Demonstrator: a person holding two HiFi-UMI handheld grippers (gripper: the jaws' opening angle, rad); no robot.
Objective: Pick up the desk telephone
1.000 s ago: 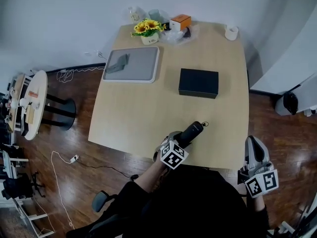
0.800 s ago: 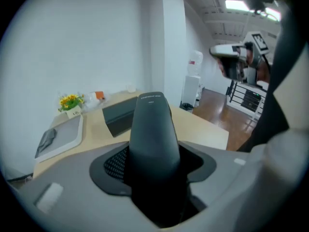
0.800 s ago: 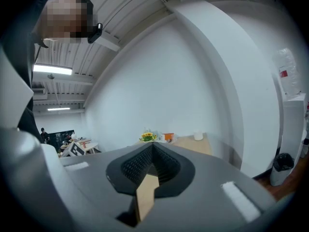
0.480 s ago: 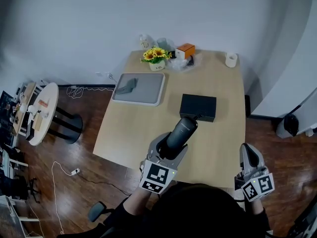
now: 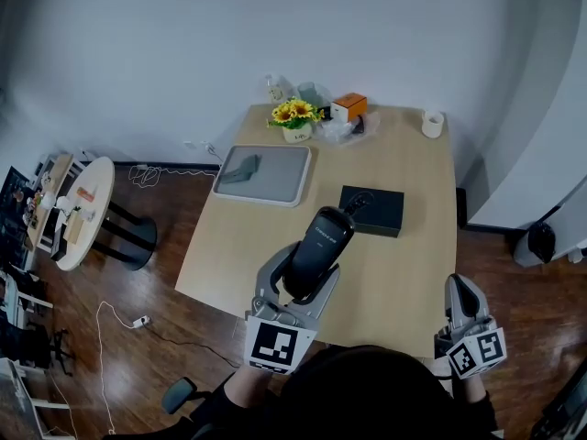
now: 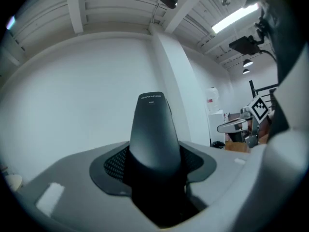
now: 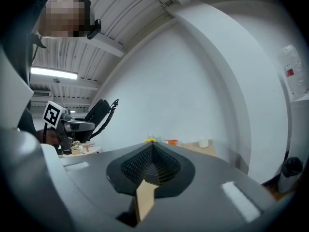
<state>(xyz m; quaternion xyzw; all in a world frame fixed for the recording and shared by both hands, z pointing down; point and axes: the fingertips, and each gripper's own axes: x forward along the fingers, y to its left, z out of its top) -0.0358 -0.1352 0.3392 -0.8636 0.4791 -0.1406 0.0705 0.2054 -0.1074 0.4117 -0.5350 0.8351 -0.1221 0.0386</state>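
Note:
The black telephone handset (image 5: 316,248) is held up off the wooden table (image 5: 404,264), with my left gripper (image 5: 301,282) shut on its lower half. In the left gripper view the handset (image 6: 154,134) stands upright between the pads and fills the gap. A coiled cord runs from its top to the flat black telephone base (image 5: 371,210) lying mid-table. My right gripper (image 5: 459,293) hangs at the table's near right edge, shut and holding nothing. The right gripper view shows the raised handset (image 7: 99,111) off to the left.
A grey tray (image 5: 264,174) holding a grey item lies at the back left. Sunflowers in a pot (image 5: 296,117), an orange box (image 5: 349,107) and a white cup (image 5: 432,123) line the far edge. A round side table (image 5: 78,211) stands on the floor at left.
My left gripper has lifted the handset from near the table's front edge up and forward, closer to the head camera. The right gripper has barely moved.

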